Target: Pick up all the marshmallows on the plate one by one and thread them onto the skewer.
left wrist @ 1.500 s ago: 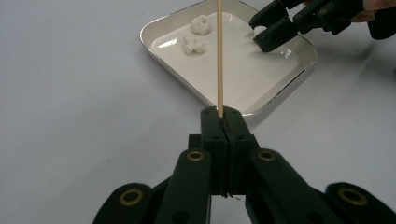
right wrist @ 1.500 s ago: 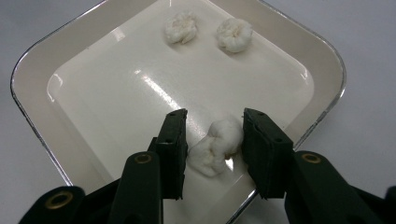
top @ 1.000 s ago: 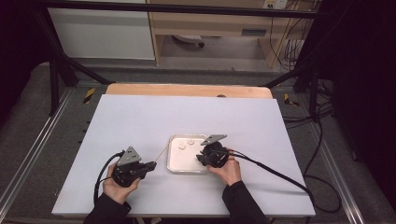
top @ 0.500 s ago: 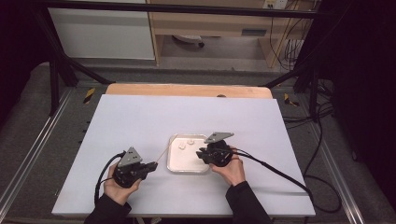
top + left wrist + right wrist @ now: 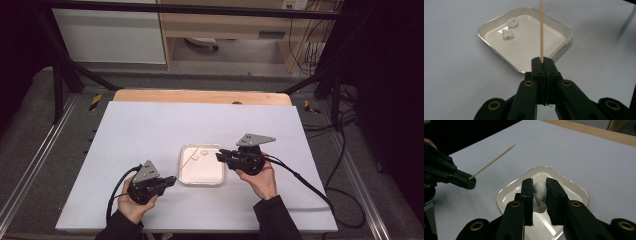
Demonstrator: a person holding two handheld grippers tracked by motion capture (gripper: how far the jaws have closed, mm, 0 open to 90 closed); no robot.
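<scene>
A shallow white square tray (image 5: 202, 172) lies on the table in front of the person. In the left gripper view two small white fluffy lumps (image 5: 510, 27) rest at the tray's (image 5: 531, 47) far corner. My left gripper (image 5: 543, 61) is shut on a thin wooden skewer (image 5: 541, 30), which points out over the tray. In the high view this gripper (image 5: 170, 181) rests low at the tray's near left. My right gripper (image 5: 539, 182) is shut on a third white lump (image 5: 539, 197), held above the tray (image 5: 571, 186). From above, the right gripper (image 5: 220, 156) hangs over the tray's right edge.
The white tabletop (image 5: 150, 130) stretches wide around the tray, with a wooden strip (image 5: 200, 96) along its far edge. Cables (image 5: 300, 180) trail from both grippers toward the person. Dark frame rails flank the table on both sides.
My right gripper has risen off the tray with the white lump between its jaws and shifted a little to the right. The left gripper and its skewer have stayed put.
</scene>
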